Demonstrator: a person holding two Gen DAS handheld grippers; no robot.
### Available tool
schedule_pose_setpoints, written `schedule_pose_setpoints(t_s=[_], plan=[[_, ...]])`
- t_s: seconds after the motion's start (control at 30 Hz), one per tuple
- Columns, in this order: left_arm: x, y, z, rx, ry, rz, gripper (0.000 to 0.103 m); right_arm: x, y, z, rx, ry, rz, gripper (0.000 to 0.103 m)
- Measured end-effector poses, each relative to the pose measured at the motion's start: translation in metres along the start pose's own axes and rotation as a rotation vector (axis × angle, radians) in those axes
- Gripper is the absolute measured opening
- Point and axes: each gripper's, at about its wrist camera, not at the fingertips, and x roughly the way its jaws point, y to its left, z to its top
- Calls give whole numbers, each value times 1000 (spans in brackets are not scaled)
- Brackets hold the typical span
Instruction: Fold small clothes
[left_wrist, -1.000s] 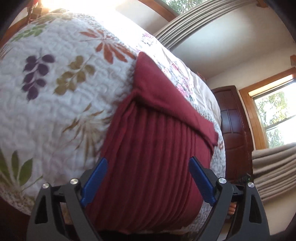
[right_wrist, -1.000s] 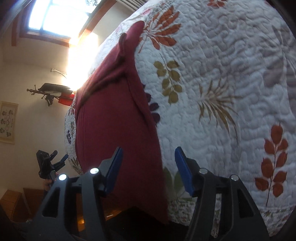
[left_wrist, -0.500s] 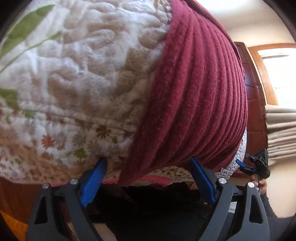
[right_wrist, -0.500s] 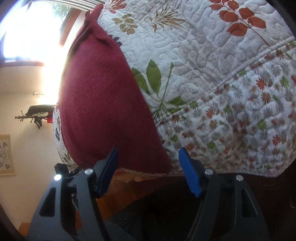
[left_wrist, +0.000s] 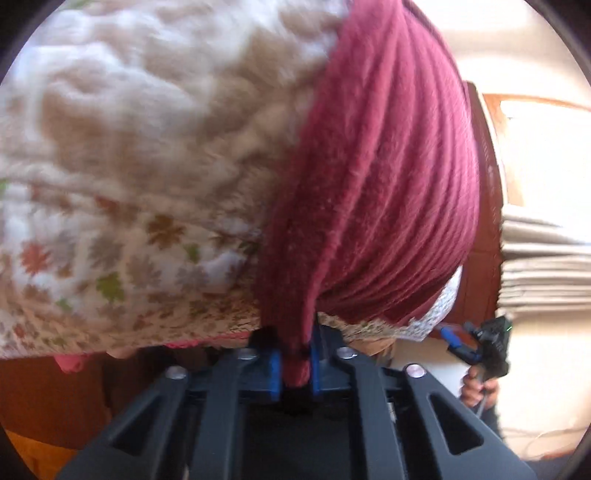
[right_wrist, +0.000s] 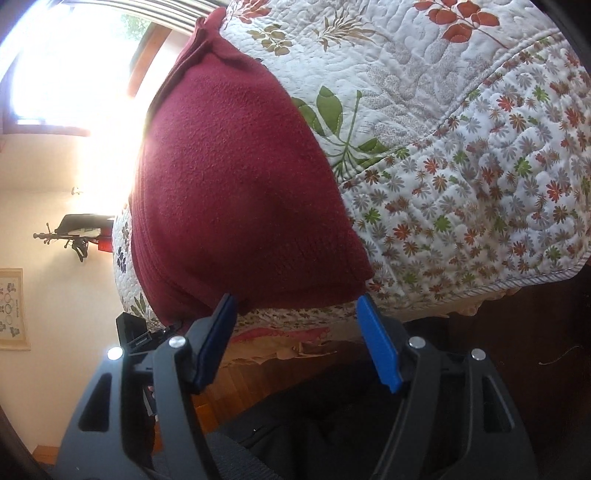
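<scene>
Left gripper is clamped tight on the near corner of the maroon knit garment lying on the floral quilt. Right gripper is wide open, holding nothing, at the garment's near hem. No readable writing or labels.

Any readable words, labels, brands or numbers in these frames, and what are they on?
None can be read.
Framed picture on the wall: it has small marks that may be lettering, too small and blurred to read.
Red garment: no tag or print in view.
Floral quilt: leaf and flower pattern only, no text.
</scene>
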Motion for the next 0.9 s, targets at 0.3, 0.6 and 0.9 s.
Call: schedule_pose_setpoints(t_s=[0.3, 0.6, 0.9], plan=[[-76, -49, -25, -96, -95, -381, 6, 11, -45, -5, 169, -10, 136, 73], [-110, -110, -17, -78, -143, -546, 6, 64, -81, -37, 448, -1, 410, 80], [-108, -139, -11, -66, -129, -560, 6, 105, -85, -47, 654, -48, 668, 75]])
